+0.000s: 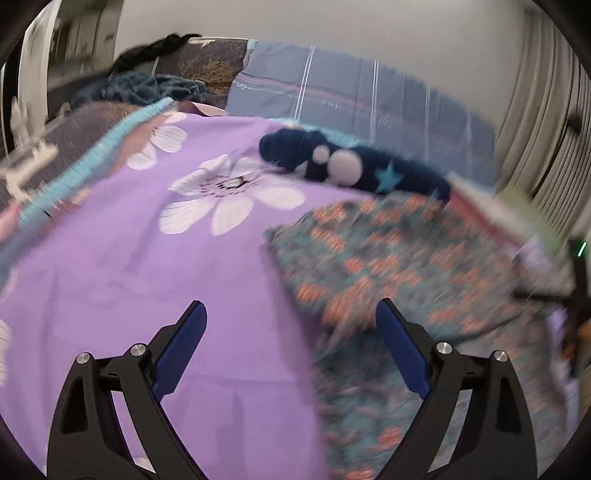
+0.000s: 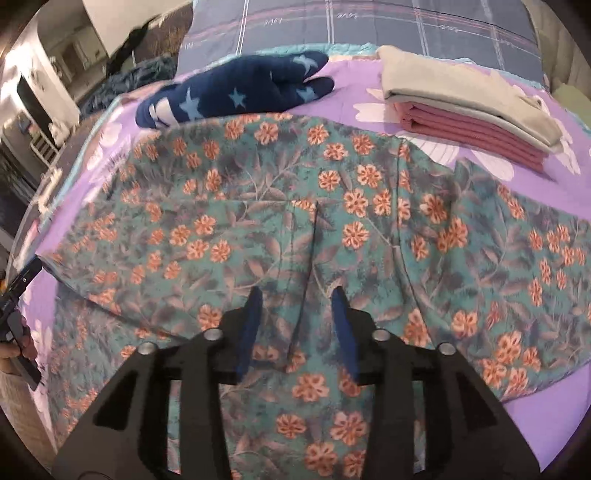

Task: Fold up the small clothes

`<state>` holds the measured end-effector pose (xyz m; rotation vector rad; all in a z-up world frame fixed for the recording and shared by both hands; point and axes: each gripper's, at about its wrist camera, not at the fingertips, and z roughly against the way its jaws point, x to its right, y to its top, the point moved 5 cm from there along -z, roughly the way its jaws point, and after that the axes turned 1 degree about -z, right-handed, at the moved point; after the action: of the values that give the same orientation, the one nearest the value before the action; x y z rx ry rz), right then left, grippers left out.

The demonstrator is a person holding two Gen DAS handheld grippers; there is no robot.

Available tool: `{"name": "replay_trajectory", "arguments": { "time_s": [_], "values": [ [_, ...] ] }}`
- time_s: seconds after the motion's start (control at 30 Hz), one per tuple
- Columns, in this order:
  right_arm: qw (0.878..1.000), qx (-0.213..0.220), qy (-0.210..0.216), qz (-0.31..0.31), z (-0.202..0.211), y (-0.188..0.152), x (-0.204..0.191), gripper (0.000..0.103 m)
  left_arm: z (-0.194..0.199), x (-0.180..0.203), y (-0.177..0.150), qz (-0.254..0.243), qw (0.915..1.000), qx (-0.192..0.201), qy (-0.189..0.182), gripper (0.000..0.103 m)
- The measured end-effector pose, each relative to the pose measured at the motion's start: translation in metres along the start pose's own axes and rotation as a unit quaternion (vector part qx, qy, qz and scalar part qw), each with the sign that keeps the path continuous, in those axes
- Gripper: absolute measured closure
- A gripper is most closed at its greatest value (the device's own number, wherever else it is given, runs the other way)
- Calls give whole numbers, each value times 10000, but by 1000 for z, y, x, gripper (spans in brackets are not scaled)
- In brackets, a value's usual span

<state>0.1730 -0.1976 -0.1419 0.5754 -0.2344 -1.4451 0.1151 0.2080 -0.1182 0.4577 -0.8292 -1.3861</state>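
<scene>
A teal garment with orange flowers [image 2: 332,221] lies spread on the purple bed sheet [image 2: 554,424]; it also shows blurred in the left wrist view [image 1: 406,277]. My right gripper [image 2: 297,295] hovers over its middle seam, jaws partly open and empty. My left gripper [image 1: 291,310] is wide open and empty, above the sheet [image 1: 129,277] at the garment's left edge. A navy star-print garment [image 2: 240,92] lies crumpled behind it, also in the left wrist view [image 1: 351,166].
A folded stack of grey and pink clothes [image 2: 469,110] sits at the back right of the bed. A blue-grey plaid pillow [image 2: 369,22] lies at the head. A dark teal blanket [image 1: 147,86] lies at the far left.
</scene>
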Motion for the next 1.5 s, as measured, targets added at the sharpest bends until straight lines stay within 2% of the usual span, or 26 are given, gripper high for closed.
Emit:
{"name": "replay_trajectory", "arguments": {
  "time_s": [0.13,0.23,0.3,0.37,0.43,0.47,0.5,0.6,0.63,0.67,0.7,0.73,0.8,0.83,0.87,0.9,0.97,1.0,1.07,1.13,1.2,1.3,1.37,1.4,1.43,1.5],
  "values": [
    [9992,255,287,92,17,-3,-10,61,-12,-18,10,591,9982,3,-133,10],
    [9975,301,536,362,16,-9,-28,51,-54,-31,7,1036,9917,-623,-428,10],
    [9982,126,384,438,1,-13,-34,50,-82,-37,7,1245,9863,-935,-538,10],
    [9988,38,357,322,-10,-19,-32,48,-105,-36,19,1280,9851,-921,-680,15],
    [9985,192,448,247,-12,-21,-30,46,-116,-29,33,1300,9823,-901,-1001,56],
    [9983,249,453,271,-11,-21,-31,46,-119,-26,38,1347,9800,-947,-1119,97],
    [9981,288,430,324,-10,-22,-31,46,-119,-20,47,1374,9801,-885,-1127,100],
    [9976,344,316,516,-10,-25,-34,44,-90,-2,70,856,9919,-7,-939,100],
    [9973,359,308,567,-10,-25,-35,41,-85,1,72,649,9949,166,-760,100],
    [9970,374,301,608,-11,-27,-37,37,-86,4,72,391,9979,213,-468,99],
    [9967,388,288,646,-11,-27,-38,36,-94,6,68,-82,9998,133,106,97],
    [9964,400,241,704,-12,-28,-41,34,-103,5,61,-444,9973,8,588,97],
    [9957,417,84,826,-12,-30,-45,34,-114,-1,51,-733,9910,-273,1089,95],
    [9955,416,57,848,-11,-31,-44,34,-114,-6,46,-690,9903,-399,1137,94],
    [9955,412,47,849,-9,-31,-44,34,-108,-10,45,-613,9910,-400,1125,88],
    [9958,408,53,823,-6,-33,-42,34,-100,-11,45,-544,9916,-335,1125,70],
    [9977,394,52,543,5,-34,-30,34,-72,-1,51,-489,9921,50,1151,47],
    [9982,400,103,425,8,-35,-24,34,-58,7,54,-521,9928,237,1051,46],
    [9984,532,193,-19,25,-32,-1,34,-31,38,57,-660,9957,451,470,45],
    [9955,793,163,-496,46,-27,27,34,-18,75,54,-823,9955,452,-111,41],
    [9894,1103,76,-938,68,-23,59,33,-20,110,46,-1002,9934,306,-466,37],
    [9742,1506,-247,-1663,101,-25,124,32,-49,156,15,-1306,9890,-285,-633,32],
    [9547,1740,-491,-2364,122,-33,178,29,-85,175,-17,-1536,9837,-831,-423,32],
    [9418,1840,-546,-2760,131,-40,204,29,-101,177,-32,-1624,9804,-1094,-218,29],
    [9201,1964,-584,-3339,143,-51,241,29,-108,181,-42,-1816,9785,-976,49,26],
    [8839,2106,-713,-4115,158,-70,294,29,-103,186,-38,-1901,9769,-948,231,25]
  ]
}}
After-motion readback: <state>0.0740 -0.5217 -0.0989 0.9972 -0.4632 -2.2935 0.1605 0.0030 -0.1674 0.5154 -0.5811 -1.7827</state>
